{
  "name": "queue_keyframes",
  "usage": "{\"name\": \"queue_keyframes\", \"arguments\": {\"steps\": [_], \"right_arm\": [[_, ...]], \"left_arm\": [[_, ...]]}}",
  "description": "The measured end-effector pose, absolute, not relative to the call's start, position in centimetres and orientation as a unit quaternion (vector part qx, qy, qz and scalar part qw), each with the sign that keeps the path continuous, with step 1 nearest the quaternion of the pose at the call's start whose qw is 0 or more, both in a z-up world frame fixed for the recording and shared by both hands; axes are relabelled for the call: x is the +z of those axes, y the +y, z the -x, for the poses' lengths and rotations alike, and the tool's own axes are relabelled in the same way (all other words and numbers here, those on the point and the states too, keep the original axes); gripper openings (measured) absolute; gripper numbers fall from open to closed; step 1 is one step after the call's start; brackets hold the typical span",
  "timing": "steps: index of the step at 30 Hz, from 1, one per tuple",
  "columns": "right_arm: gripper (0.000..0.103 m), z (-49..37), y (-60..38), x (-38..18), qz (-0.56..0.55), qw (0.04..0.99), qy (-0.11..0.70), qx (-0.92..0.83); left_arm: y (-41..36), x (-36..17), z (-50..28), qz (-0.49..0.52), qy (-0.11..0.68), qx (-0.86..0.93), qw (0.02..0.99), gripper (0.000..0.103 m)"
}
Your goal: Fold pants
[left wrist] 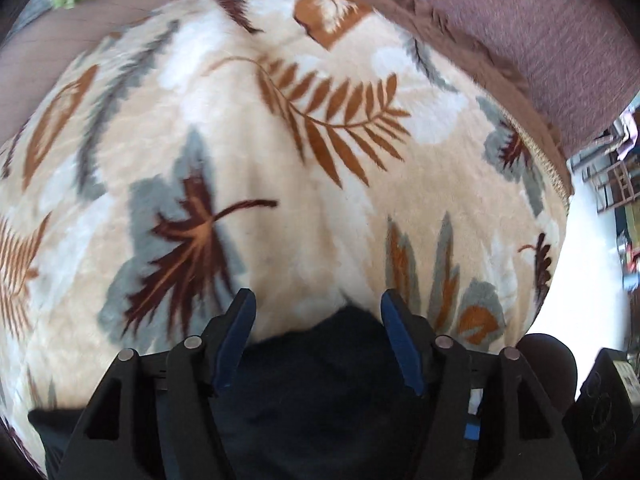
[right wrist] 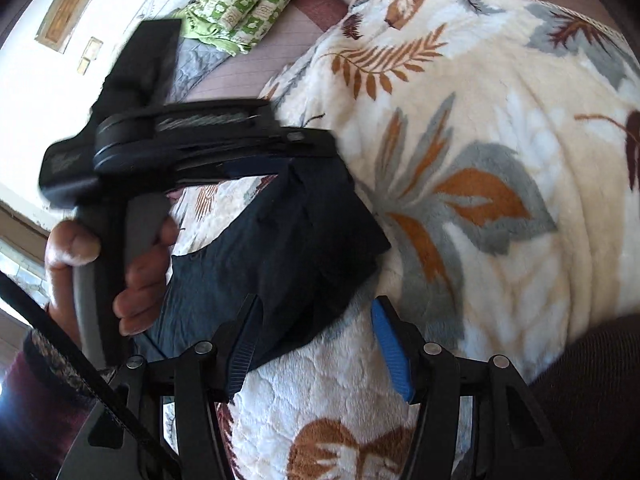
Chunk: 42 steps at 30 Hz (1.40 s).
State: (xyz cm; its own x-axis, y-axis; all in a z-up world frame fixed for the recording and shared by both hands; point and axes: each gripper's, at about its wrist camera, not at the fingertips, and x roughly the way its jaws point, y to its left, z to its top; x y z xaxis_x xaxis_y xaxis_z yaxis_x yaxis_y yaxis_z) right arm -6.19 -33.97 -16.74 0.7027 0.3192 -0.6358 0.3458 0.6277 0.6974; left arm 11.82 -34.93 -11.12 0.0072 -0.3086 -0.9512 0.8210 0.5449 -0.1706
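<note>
The left claw (left wrist: pixel 318 300) stands half open, pads clear of the dark pants (left wrist: pixel 320 380) bunched between its fingers. The right claw (right wrist: pixel 316 308) gapes likewise, holding nothing, the pants' edge at its left finger. The pants lie crumpled on a plush leaf-print blanket (right wrist: pixel 500 120), with open room beyond.

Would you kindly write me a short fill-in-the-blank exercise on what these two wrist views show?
1. The pants are dark navy and lie on a plush blanket printed with ____.
2. In the right wrist view, the left gripper is held by a person's ____ by its grey handle.
3. The right gripper has its jaws ____, with an edge of the pants between them.
4. Far up the bed lies a folded cloth patterned in white and ____.

Missing words: leaves; hand; open; green
</note>
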Motion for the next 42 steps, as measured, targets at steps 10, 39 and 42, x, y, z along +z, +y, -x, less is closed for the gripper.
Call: {"name": "queue_keyframes", "arguments": {"steps": [10,39,42], "right_arm": [[0.012,3.9,-32.9,-16.2,-0.386,0.845,0.369,-0.001],[0.015,-4.0,-13.6,-10.7,-0.150,0.873,0.413,0.211],[0.030,-4.8,-12.2,-11.9,-0.158,0.859,0.424,0.240]], "left_arm": [[-35.7,-10.8,-9.5,-0.286,0.527,-0.437,0.670,0.012],[-5.3,-8.4,-16.8,0.051,0.541,-0.299,0.785,0.012],[-2.5,-9.0,-17.2,0.085,0.542,-0.284,0.786,0.016]]}}
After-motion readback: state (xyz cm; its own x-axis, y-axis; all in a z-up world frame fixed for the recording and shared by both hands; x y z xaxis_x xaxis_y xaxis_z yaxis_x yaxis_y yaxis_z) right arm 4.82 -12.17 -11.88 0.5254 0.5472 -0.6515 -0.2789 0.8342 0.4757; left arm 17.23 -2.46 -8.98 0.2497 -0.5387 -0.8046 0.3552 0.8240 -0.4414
